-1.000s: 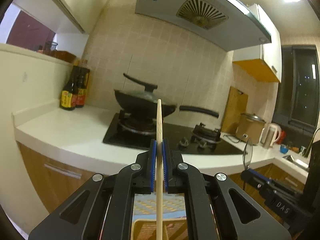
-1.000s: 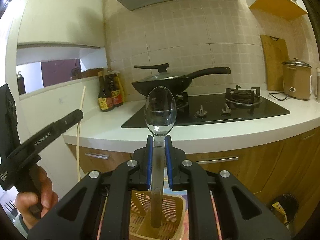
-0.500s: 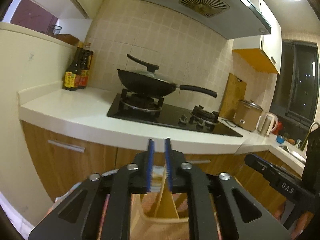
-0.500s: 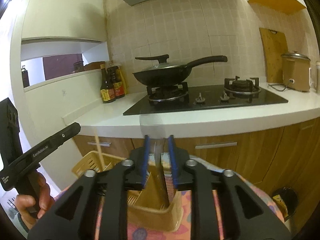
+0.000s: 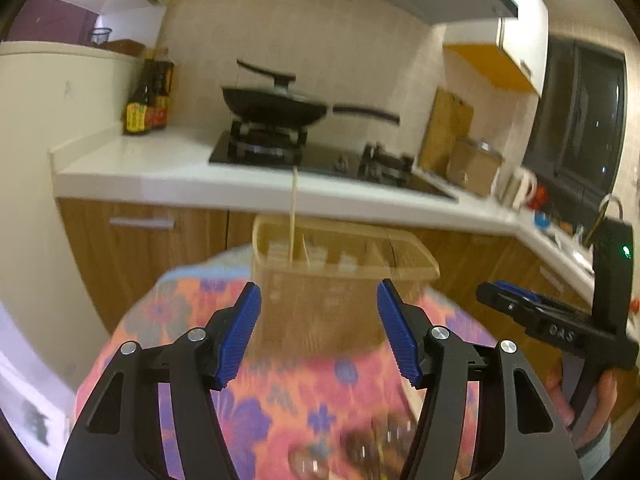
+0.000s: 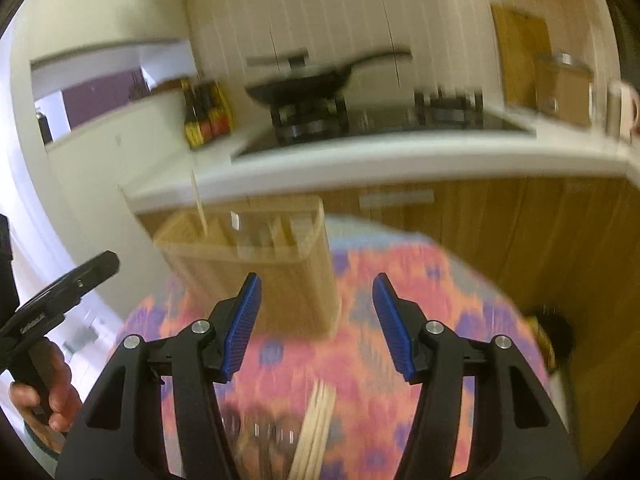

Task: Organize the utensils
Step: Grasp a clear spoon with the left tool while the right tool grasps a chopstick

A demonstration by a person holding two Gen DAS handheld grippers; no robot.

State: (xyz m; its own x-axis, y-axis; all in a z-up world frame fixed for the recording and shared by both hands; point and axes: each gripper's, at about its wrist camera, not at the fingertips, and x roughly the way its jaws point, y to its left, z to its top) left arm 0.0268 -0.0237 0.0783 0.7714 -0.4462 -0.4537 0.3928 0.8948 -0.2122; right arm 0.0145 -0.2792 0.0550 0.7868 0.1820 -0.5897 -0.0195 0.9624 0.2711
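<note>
A tan plastic utensil holder [image 5: 340, 280] stands on a floral tablecloth [image 5: 280, 400]; it also shows in the right wrist view [image 6: 256, 264]. A wooden chopstick [image 5: 293, 216] stands upright in its left compartment, seen also in the right wrist view [image 6: 199, 204]. My left gripper [image 5: 318, 332] is open and empty, in front of the holder. My right gripper [image 6: 316, 324] is open and empty, in front of the holder. Loose chopsticks [image 6: 314, 432] and blurred metal utensils [image 5: 360, 452] lie on the cloth near me. The spoon is not clearly visible.
A white counter [image 5: 180, 176] behind carries a black wok [image 5: 276, 108] on the stove, sauce bottles [image 5: 146, 108], a cutting board [image 5: 444, 128] and a cooker [image 5: 474, 164]. The other gripper shows at each view's edge [image 5: 560, 328] [image 6: 52, 304]. Both views are motion-blurred.
Both grippers let go, the left of the chopstick and the right of the spoon, opened wide and pulled back and down from the holder. The chopstick now stands in the holder.
</note>
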